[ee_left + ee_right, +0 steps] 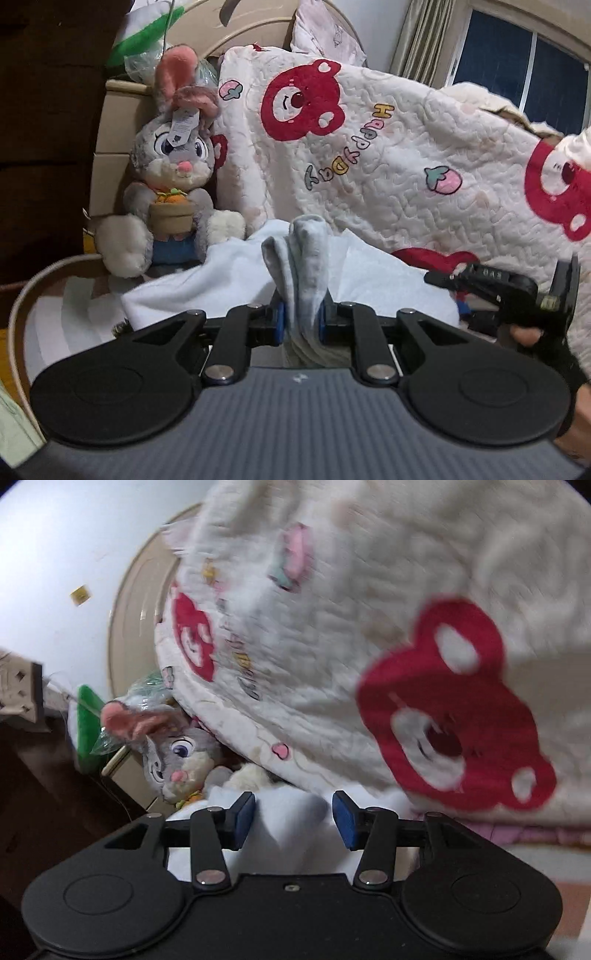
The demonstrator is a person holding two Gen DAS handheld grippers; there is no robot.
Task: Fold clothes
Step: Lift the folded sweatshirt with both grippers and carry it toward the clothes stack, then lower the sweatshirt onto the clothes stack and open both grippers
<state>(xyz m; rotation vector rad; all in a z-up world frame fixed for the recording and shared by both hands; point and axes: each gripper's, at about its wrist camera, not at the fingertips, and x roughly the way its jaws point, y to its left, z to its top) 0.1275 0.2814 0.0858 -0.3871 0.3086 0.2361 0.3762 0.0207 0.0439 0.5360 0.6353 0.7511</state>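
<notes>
A pale blue-white garment (229, 284) lies on the bed in front of me. My left gripper (302, 317) is shut on a bunched grey-blue fold of it (306, 258), which sticks up between the blue pads. In the right wrist view my right gripper (293, 819) is open, its blue pads (244, 821) on either side of a raised fold of the same pale garment (291, 823). The right gripper's black body also shows at the right of the left wrist view (517, 295), held in a hand.
A white quilt with red bear prints (388, 155) is heaped behind the garment and fills the right wrist view (369, 627). A grey plush rabbit (173, 177) sits at the left against a beige headboard (236, 22). A window (517, 62) is at the back right.
</notes>
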